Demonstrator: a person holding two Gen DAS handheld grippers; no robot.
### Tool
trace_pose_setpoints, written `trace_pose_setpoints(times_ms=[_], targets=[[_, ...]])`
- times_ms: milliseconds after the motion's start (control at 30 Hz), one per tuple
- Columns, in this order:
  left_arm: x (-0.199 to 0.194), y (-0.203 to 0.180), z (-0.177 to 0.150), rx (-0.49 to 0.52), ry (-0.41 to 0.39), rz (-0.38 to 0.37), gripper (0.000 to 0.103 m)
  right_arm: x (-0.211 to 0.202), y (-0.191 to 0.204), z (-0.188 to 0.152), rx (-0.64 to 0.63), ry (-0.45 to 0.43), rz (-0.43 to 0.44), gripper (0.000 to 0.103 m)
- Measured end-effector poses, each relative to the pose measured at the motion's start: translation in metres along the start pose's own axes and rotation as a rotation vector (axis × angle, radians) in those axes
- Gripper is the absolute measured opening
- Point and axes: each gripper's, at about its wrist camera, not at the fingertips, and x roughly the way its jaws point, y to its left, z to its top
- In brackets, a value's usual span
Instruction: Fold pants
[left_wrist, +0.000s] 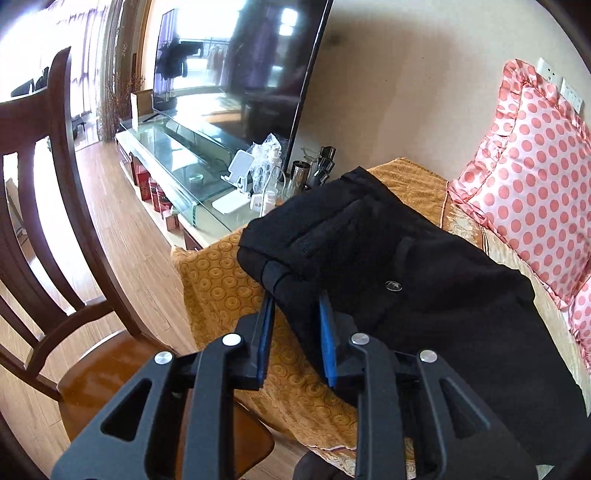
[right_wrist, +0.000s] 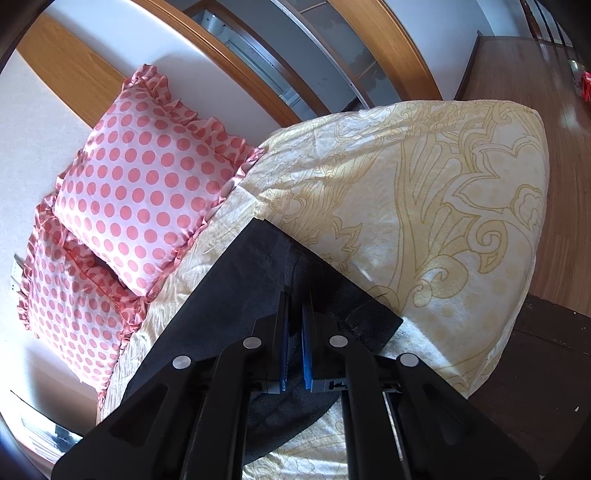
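Left gripper (left_wrist: 295, 314): my jaws part-open, straddling near-left corner of black pants (left_wrist: 406, 266), not clamped. Pants lie folded on orange bed cover (left_wrist: 221, 280), dotted pillow (left_wrist: 528, 192) far right. Right gripper (right_wrist: 294, 321): jaws narrow, pinching pants hem (right_wrist: 251, 273) beside cream quilt (right_wrist: 424, 192). Fabric soft, limp, light; best gripped at seamed corners.

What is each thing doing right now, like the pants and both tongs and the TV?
Black pants: partly folded, lying on the bed.
Left tongs: open around the pants' edge, not squeezing.
Right tongs: nearly shut, pinching pants fabric.
Polka-dot pillows: stacked against the wall.
Quilt: bunched into a heap.
TV: off, showing reflections.
Chair: empty.
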Motion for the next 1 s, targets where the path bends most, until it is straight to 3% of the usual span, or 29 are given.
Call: trace_pose_setpoints(times_ms=[100,200,333,467,633,700,867,933,1000], targets=[[-0.021,-0.001,0.004,0.020,-0.092,0.066,0.051,-0.001,0.002,0.001,-0.003,-0.009,0.005,0.006],[-0.039,-0.007,0.007,0.042,-0.153,0.082,0.057,-0.006,0.005,0.002,-0.010,-0.021,0.015,0.006],[-0.052,-0.030,0.004,0.096,-0.172,0.016,0.065,-0.009,0.007,0.000,-0.050,-0.032,-0.018,0.006],[-0.059,-0.071,-0.012,0.221,-0.142,-0.118,0.067,-0.011,-0.009,-0.007,0.009,-0.023,-0.011,0.006],[-0.055,-0.130,-0.041,0.390,-0.054,-0.290,0.072,-0.033,-0.004,-0.006,-0.014,-0.076,0.021,0.006],[-0.052,-0.148,-0.052,0.447,-0.029,-0.334,0.072,-0.035,0.000,-0.006,-0.054,-0.086,-0.015,0.006],[-0.039,-0.167,-0.077,0.504,0.038,-0.403,0.073,-0.016,-0.008,-0.014,-0.073,-0.006,-0.108,0.007],[-0.034,-0.167,-0.082,0.501,0.055,-0.415,0.076,-0.019,-0.003,-0.016,-0.115,-0.003,-0.154,0.015],[-0.032,-0.166,-0.086,0.491,0.054,-0.425,0.079,-0.029,0.005,-0.017,-0.165,-0.027,-0.207,0.034]])
